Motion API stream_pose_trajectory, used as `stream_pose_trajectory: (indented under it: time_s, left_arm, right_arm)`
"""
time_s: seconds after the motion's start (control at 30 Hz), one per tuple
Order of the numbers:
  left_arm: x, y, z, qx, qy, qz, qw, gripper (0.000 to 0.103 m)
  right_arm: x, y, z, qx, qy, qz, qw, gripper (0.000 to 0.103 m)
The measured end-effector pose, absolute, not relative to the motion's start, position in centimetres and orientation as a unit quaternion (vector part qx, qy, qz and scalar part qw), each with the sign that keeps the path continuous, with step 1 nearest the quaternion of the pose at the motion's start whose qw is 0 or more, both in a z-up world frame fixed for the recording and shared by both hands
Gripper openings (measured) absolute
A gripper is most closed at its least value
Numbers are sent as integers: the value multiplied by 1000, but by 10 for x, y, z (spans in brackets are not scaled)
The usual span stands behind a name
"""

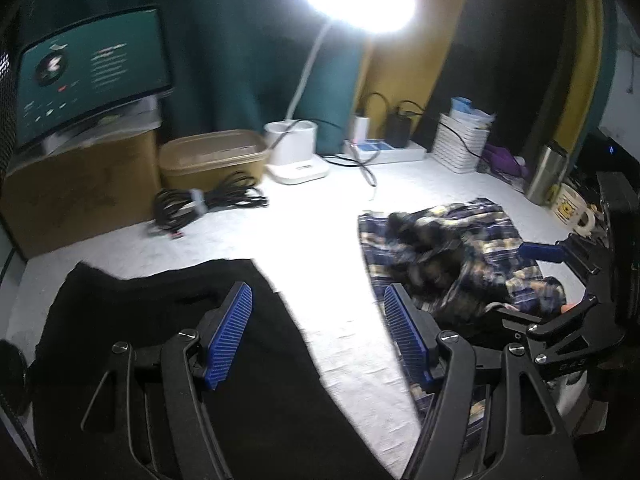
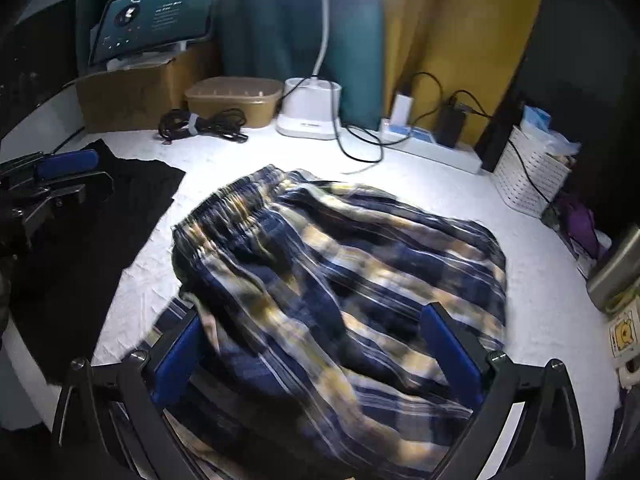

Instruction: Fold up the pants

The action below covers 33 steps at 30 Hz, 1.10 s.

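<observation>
The blue and yellow plaid pants (image 2: 340, 280) lie crumpled on the white table, elastic waistband toward the far left; they also show in the left wrist view (image 1: 452, 256). My right gripper (image 2: 316, 348) is open, its blue pads on either side of the plaid cloth near the front edge. It shows at the right of the left wrist view (image 1: 560, 280). My left gripper (image 1: 316, 336) is open and empty, above the edge of a flat black garment (image 1: 168, 320). The black garment (image 2: 88, 240) and left gripper (image 2: 60, 176) show at the left of the right wrist view.
Along the back stand a monitor on a cardboard box (image 1: 80, 192), a tan tub (image 1: 212, 160), a coiled black cable (image 1: 204, 204), a white lamp base (image 1: 296, 152), a power strip (image 1: 384, 152) and a white basket (image 1: 460, 144). A steel flask (image 1: 544, 176) and mug (image 1: 572, 208) stand right.
</observation>
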State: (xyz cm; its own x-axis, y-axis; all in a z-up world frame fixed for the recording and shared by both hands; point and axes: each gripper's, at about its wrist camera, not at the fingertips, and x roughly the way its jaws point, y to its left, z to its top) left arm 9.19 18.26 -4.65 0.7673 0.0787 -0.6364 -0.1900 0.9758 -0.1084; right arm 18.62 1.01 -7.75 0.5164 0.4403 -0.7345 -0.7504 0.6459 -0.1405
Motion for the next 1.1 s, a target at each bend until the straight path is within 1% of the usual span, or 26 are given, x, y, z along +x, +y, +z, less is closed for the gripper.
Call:
stream_pose_trajectory:
  time_s: [0.23, 0.4, 0.47, 0.53, 0.63, 0.67, 0.73, 0.77, 0.8, 0.9, 0.97, 1.1]
  left_arm:
    - [112, 154, -43, -86, 345, 44, 934, 69]
    - [131, 131, -37, -111, 347, -7, 931, 69]
    - [141, 121, -41, -112, 358, -21, 927, 69]
    - [151, 112, -49, -93, 370, -15, 924, 69]
    - [166, 104, -71, -74, 405, -3, 911, 68]
    - [170, 103, -81, -69, 417, 1, 906, 66]
    - [172, 102, -93, -59, 426, 1, 903, 36]
    - [173, 103, -99, -54, 432, 3, 900, 32]
    - [174, 105, -102, -54, 431, -1, 901, 20]
    - [175, 109, -104, -35, 426, 10, 904, 18]
    - [175, 112, -102, -19, 421, 23, 907, 18]
    - [175, 119, -101, -19, 421, 21, 906, 19]
  right_arm:
    - [201, -47, -77, -174, 343, 364, 848, 103]
    - [218, -93, -71, -128, 338, 353, 863, 103]
    - [228, -104, -74, -118, 339, 339, 869, 103]
    - [244, -110, -80, -108, 346, 322, 875, 103]
    - [257, -115, -93, -105, 363, 299, 876, 103]
    - [260, -114, -99, -107, 369, 297, 874, 103]
    - [262, -114, -112, -120, 380, 294, 869, 103]
    - [259, -114, -118, -129, 385, 293, 865, 103]
    - [257, -112, -124, -138, 389, 294, 862, 103]
    - [242, -108, -139, -182, 395, 293, 851, 102]
    - [233, -110, -139, -193, 387, 292, 853, 102]
    - [226, -117, -139, -195, 390, 291, 852, 102]
